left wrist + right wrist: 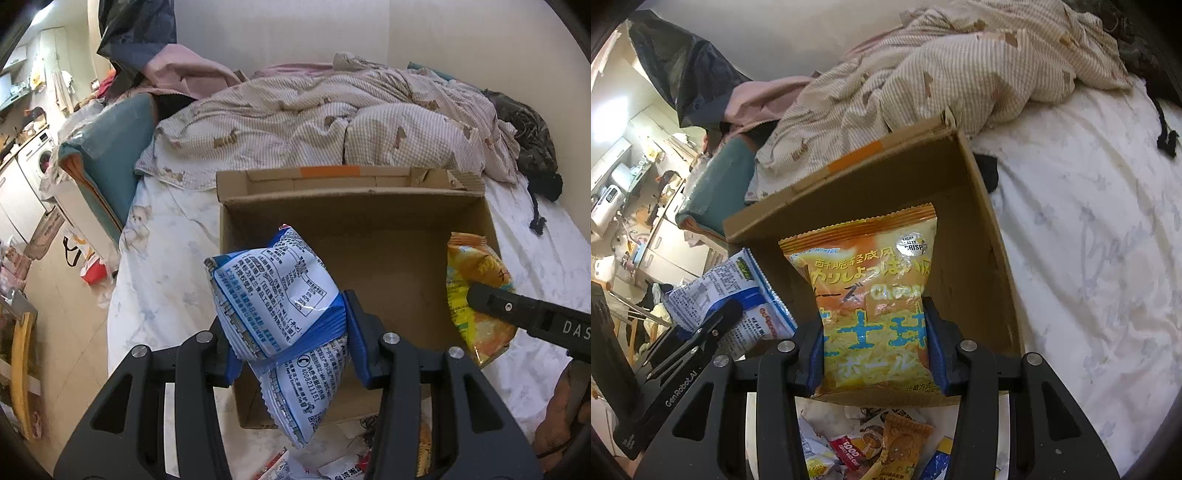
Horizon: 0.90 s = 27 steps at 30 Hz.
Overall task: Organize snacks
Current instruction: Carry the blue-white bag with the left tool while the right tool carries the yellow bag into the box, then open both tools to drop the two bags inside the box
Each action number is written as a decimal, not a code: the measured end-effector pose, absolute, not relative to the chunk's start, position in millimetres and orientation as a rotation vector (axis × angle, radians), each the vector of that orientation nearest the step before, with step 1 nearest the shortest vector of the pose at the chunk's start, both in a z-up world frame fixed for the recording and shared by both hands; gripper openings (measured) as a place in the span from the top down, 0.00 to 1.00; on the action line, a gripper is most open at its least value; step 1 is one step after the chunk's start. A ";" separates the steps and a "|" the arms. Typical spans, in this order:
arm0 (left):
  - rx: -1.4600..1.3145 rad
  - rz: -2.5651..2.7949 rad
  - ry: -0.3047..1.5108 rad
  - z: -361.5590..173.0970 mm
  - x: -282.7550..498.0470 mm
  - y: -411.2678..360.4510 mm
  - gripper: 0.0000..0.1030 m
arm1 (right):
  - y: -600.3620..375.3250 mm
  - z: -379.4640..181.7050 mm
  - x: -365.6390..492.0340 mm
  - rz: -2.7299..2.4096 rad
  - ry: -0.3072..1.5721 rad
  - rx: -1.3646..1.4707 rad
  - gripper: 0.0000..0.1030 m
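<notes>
My left gripper (291, 332) is shut on a blue and white snack bag (280, 295) and holds it over the near left part of an open cardboard box (369, 206) on the bed. My right gripper (873, 339) is shut on a yellow cheese snack bag (871, 280) and holds it over the box (979, 258), near its right wall. The yellow bag (476, 291) and right gripper show at the right in the left wrist view. The blue bag (731, 295) shows at the left in the right wrist view. The box floor that shows is bare.
Several loose snack packets (886, 443) lie on the white sheet (1089, 240) in front of the box. A crumpled beige duvet (332, 118) lies behind the box. A teal cushion (110, 155) stands at the bed's left edge, with the floor beyond.
</notes>
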<state>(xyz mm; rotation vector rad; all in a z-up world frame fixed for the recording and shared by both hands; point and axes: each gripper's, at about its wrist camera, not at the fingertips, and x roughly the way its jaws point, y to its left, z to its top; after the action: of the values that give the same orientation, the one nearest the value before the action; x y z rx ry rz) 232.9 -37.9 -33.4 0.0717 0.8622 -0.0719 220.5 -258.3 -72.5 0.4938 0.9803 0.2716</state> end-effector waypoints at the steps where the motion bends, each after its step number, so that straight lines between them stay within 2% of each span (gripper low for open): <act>1: 0.073 -0.070 0.867 -35.0 234.0 -38.3 0.58 | -257.1 -73.9 221.3 0.272 0.988 0.491 0.54; 23: 0.042 -0.080 0.939 -51.0 243.4 -36.7 0.55 | -252.3 -91.7 232.7 0.218 1.054 0.490 0.52; 26: 0.029 -0.080 0.949 -51.1 244.2 -33.1 0.51 | -253.0 -91.2 231.8 0.223 1.046 0.507 0.52; 27: 0.029 -0.079 0.950 -50.7 244.1 -32.4 0.46 | -253.3 -91.1 231.9 0.224 1.044 0.515 0.52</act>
<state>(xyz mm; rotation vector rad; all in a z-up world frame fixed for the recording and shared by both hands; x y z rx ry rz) 244.1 -32.4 -50.7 0.0286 0.9498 -0.0786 231.9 -253.3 -91.1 0.5147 1.0442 0.2242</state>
